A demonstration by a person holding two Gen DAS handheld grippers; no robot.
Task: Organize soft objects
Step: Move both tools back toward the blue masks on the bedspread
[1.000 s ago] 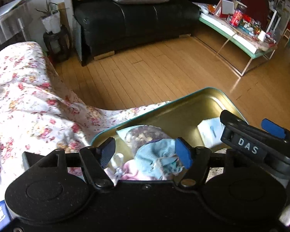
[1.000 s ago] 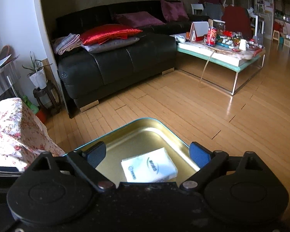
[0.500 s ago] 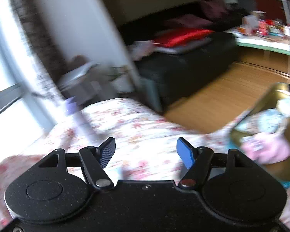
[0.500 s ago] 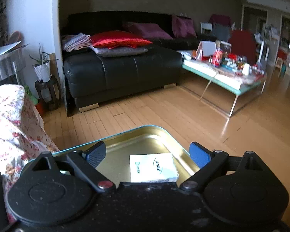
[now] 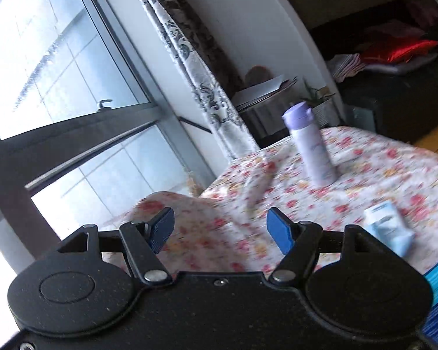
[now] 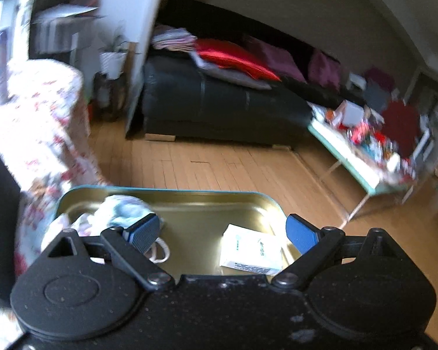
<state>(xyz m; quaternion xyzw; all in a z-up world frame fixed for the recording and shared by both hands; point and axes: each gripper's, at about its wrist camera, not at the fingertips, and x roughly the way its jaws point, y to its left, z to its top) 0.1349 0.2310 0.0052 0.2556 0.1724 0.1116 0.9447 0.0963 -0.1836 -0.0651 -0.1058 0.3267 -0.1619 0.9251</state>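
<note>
Both views were smeared. Left gripper (image 5: pixel 220 226) stood wide apart, empty, over the floral cloth (image 5: pixel 365 180); 1 lilac bottle (image 5: pixel 309 145), 1 pale blue packet (image 5: pixel 389 229) (edge-cropped box beside it unreadable). Right gripper (image 6: pixel 223 232) gaped, empty, above the tin tray (image 6: pixel 207 201): 1 soft bundle (image 6: pixel 122 210) left, 1 white pack (image 6: pixel 249 249) right.

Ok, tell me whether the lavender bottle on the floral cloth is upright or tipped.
Upright. The lavender bottle stands on its base on the floral cloth, cap on top; its lean matches the tilted fisheye view. The left gripper is open, away from it.

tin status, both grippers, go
Left gripper open, empty, over floral cloth. Right gripper open above tin. Soft bundle and packet inside. Bottle upright ahead.
</note>
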